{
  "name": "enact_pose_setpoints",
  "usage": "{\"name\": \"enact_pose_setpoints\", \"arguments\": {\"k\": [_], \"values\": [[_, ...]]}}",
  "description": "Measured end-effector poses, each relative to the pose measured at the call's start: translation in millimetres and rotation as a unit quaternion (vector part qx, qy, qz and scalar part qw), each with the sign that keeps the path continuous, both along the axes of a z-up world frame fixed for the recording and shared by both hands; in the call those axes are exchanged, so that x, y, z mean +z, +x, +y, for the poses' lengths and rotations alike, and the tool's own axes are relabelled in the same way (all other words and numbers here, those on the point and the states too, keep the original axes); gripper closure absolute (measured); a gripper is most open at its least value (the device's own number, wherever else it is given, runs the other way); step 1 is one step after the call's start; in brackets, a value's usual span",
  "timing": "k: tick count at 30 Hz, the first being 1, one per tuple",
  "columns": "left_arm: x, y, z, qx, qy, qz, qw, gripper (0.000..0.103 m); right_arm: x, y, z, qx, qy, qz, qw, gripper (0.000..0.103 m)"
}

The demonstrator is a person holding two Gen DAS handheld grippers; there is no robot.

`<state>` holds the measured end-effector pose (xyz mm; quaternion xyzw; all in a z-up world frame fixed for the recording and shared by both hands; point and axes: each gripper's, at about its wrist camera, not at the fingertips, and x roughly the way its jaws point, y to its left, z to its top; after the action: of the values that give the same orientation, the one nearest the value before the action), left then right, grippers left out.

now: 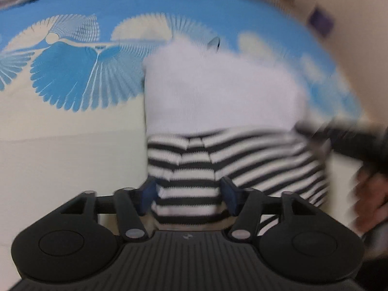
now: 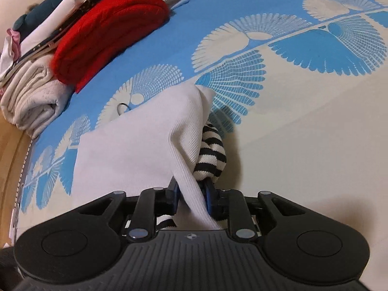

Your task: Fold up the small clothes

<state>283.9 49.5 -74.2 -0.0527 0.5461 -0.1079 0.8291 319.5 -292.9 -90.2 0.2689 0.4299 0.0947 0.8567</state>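
Small white ribbed-knit garment with a black-and-white striped part is the one piece being handled; it lies on a cream and blue bedsheet printed with fan-shaped leaves. In the left wrist view the garment's long axis runs away from the camera, with the striped end nearest the lens and the plain white end farthest. Two grippers are at work. The left gripper has its blue pads standing on either side of a striped fold; the frame is blurred, and I cannot tell whether they press on it. The right gripper is clamped on a twisted ridge of the white cloth, which rises from the sheet into its jaws, with a striped roll bunched just right of that ridge. One hand shows, blurred, at the right edge of the left view. Beyond the garment, at the far edge of the sheet, sits one stack of folded clothes: a red fuzzy knit, a cream quilted piece and a dark teal one.
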Motion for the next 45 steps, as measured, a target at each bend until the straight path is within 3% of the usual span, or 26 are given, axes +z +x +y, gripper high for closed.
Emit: {"name": "enact_pose_setpoints", "arguments": {"k": [2,4,6,8,10,12,14,16,18,20,21,26,30,33,35,38,45], "values": [[9.0,-5.8,8.5,0.017,-0.024,-0.002,0.9996,0.039,1.9,-7.6,-1.7,-0.003,-0.009,0.000,1.000,0.063],[27.0,-16.2,12.5,0.018,-0.039,-0.025,0.9988,0.041,12.3,-21.8,-2.8,-0.010,-0.034,-0.014,0.999,0.058],[37.0,-28.5,8.5,-0.010,-0.038,-0.048,0.9981,0.041,22.6,-34.9,-2.4,0.024,-0.040,-0.042,0.998,0.057],[20.7,-31.2,-2.9,-0.033,0.001,-0.019,0.9993,0.041,25.6,-44.5,1.4,0.075,-0.050,-0.058,0.994,0.051],[-3.0,-34.9,-15.7,-0.052,0.067,0.009,0.9963,0.027,12.4,-49.1,11.1,0.119,-0.119,-0.028,0.985,0.051],[3.0,-43.6,-23.5,-0.052,0.099,-0.018,0.9936,0.022,-7.6,-51.5,13.6,0.141,-0.165,0.020,0.976,0.045],[23.5,-58.4,-29.3,-0.053,0.107,-0.051,0.9915,0.021,0.9,-59.6,8.2,0.116,-0.170,0.017,0.978,0.045],[51.1,-77.9,-34.2,-0.049,0.108,-0.093,0.9886,0.016,28.6,-80.3,6.7,0.085,-0.201,-0.031,0.975,0.046],[81.8,-100.3,-39.6,-0.028,0.106,-0.140,0.9840,0.013,62.9,-110.1,7.3,0.068,-0.224,-0.094,0.968,0.038],[110.0,-130.9,-43.5,-0.011,0.098,-0.191,0.9767,0.007,90.9,-141.4,7.4,0.047,-0.234,-0.148,0.960,0.011],[124.3,-151.1,-45.3,-0.003,0.093,-0.218,0.9715,0.007,102.4,-157.7,7.7,0.037,-0.238,-0.168,0.956,0.007],[160.2,-227.9,-60.6,0.037,0.075,-0.286,0.9546,0.007,119.8,-234.2,9.1,0.007,-0.253,-0.218,0.943,0.001],[130.1,-263.5,-66.7,0.055,0.057,-0.269,0.9600,0.007,106.9,-272.6,12.2,-0.012,-0.241,-0.202,0.949,0.001],[102.7,-258.4,-69.4,0.086,0.068,-0.196,0.9745,0.007,96.7,-286.4,18.9,-0.002,-0.235,-0.187,0.954,0.001],[104.3,-254.3,-66.4,0.113,0.056,-0.202,0.9713,0.007,91.3,-287.6,19.7,-0.002,-0.230,-0.172,0.958,0.001],[108.7,-249.8,-71.3,0.110,0.073,-0.225,0.9652,0.007,89.0,-286.8,21.8,0.005,-0.230,-0.169,0.958,0.001],[106.7,-251.5,-83.9,0.086,0.066,-0.232,0.9668,0.007,79.4,-276.4,34.6,0.022,-0.245,-0.162,0.956,0.001]]}}
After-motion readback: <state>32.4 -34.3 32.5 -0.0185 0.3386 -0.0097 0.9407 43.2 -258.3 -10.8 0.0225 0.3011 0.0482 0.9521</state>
